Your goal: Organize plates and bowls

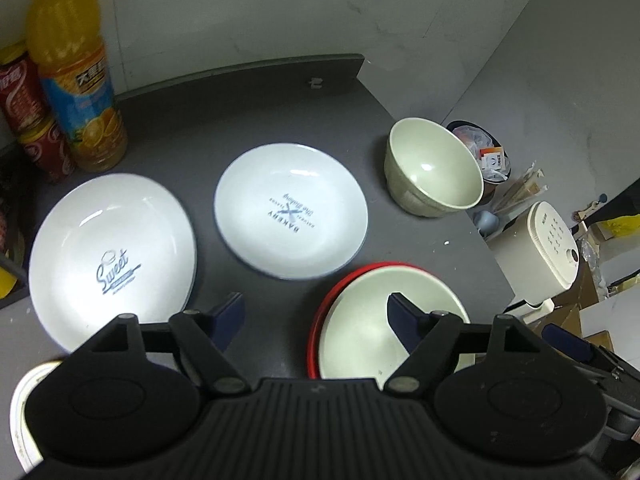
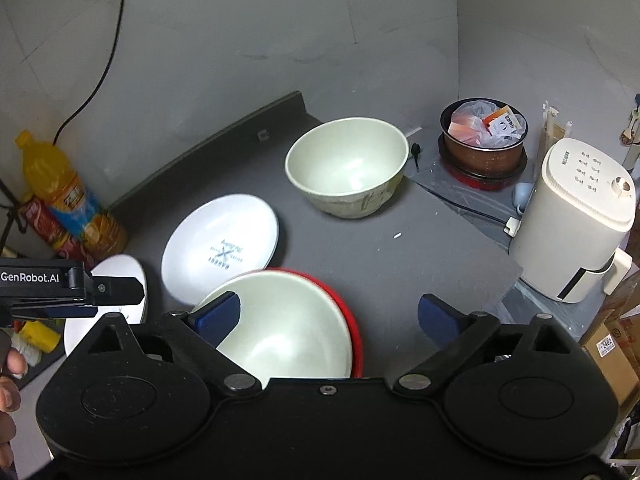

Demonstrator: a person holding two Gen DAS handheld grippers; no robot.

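Observation:
On the dark grey table (image 1: 248,120) lie a white "Sweet" plate (image 1: 112,256) at the left and a white "Bakery" plate (image 1: 292,210) in the middle. A pale green bowl (image 1: 432,168) stands at the back right. A second pale green bowl (image 1: 384,324) sits nested in a red bowl (image 1: 320,320) at the front. My left gripper (image 1: 316,320) is open and empty above the table, its right finger over the nested bowl. My right gripper (image 2: 332,316) is open and empty, its fingers astride the nested bowl (image 2: 288,324) in the red bowl (image 2: 352,316). The "Bakery" plate (image 2: 220,240) and far bowl (image 2: 348,164) lie beyond.
An orange juice bottle (image 1: 76,80) and red cans (image 1: 24,92) stand at the back left. A white appliance (image 2: 576,216) and a bin with trash (image 2: 484,136) sit off the table's right edge. A white rim (image 1: 20,412) shows at the lower left.

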